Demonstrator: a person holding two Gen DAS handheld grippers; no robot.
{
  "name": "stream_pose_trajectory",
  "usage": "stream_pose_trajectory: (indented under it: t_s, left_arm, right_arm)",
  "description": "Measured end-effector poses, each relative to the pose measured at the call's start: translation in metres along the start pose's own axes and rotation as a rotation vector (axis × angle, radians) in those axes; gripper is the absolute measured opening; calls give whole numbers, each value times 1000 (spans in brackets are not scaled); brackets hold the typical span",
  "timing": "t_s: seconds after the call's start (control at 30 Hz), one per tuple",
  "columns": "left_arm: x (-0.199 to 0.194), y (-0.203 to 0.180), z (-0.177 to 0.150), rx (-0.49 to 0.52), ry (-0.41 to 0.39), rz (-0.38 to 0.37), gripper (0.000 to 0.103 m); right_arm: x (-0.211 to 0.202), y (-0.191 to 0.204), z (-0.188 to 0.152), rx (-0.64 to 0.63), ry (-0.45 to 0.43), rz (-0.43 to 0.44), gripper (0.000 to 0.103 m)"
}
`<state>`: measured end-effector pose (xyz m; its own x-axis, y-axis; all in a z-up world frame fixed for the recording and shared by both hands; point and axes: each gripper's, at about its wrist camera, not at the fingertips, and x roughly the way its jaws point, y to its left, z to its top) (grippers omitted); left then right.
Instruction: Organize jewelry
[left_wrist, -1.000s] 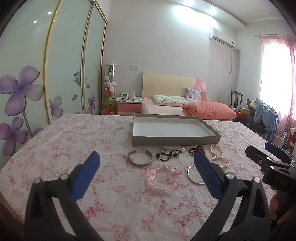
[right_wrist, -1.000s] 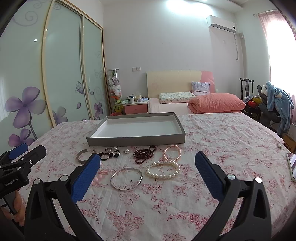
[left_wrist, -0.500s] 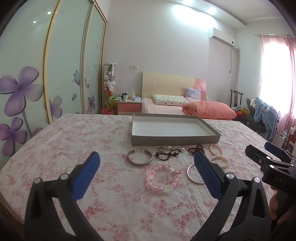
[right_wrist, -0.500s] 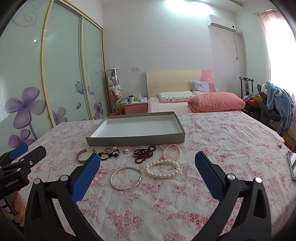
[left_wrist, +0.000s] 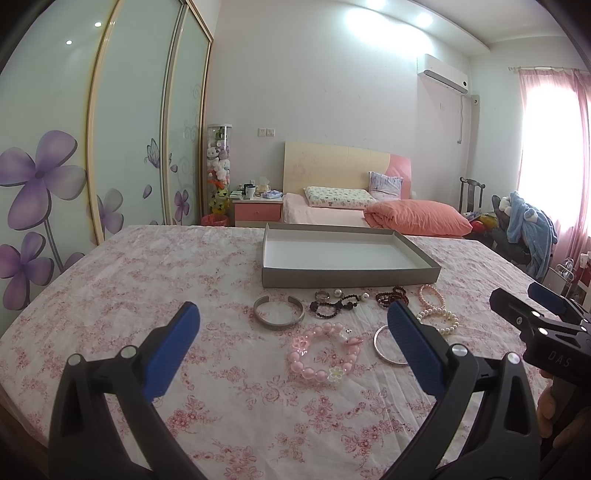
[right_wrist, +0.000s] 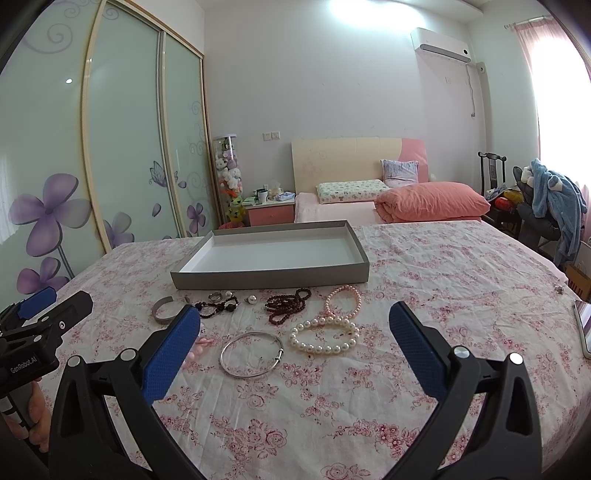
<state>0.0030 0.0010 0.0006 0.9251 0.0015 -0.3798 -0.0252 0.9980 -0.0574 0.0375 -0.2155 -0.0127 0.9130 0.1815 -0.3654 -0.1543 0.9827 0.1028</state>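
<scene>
worktop (left_wrist: 110, 295) floral cloth | grey tray (left_wrist: 347, 275) at 12 o'clock, nothing inside | left gripper (left_wrist: 291, 317) jaws apart, holding nothing | right gripper (right_wrist: 293, 319) jaws apart, holding nothing | pink bead bracelet (left_wrist: 325, 354), pearl bracelet (right_wrist: 324, 336), silver bangle (right_wrist: 251, 353) loose at tray's 6 o'clock

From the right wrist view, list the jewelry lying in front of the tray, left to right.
Silver cuff → black bead bracelet → dark red bead strand → pink pearl bracelet.

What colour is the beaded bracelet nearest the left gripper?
Pale pink beaded bracelet, with flower charms; clearest in the left wrist view.
</scene>
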Motion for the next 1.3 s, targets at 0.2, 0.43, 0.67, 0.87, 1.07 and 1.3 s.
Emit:
stream_pose_trajectory:
  t_s: [0.2,0.43,0.67,0.87,1.07,1.3]
  left_arm:
    - [0,0,0,0,1,0,99]
    - [1,0,0,0,3,0,99]
    - [1,0,0,0,4,0,99]
    - [1,0,0,0,4,0,99]
    - [1,1,0,-1,6,0,99]
    - [6,0,-15,-2,18,1,99]
  right_arm:
    - [0,0,2,1,1,1,101]
    - [1,0,-1,2,2,0,101]
    - [0,0,0,3,5,0,101]
    - [4,-2,-4,7,6,-1,101]
    - [5,-3,-2,6,8,0,101]
    - [9,-4,-6,7,24,-4,101]
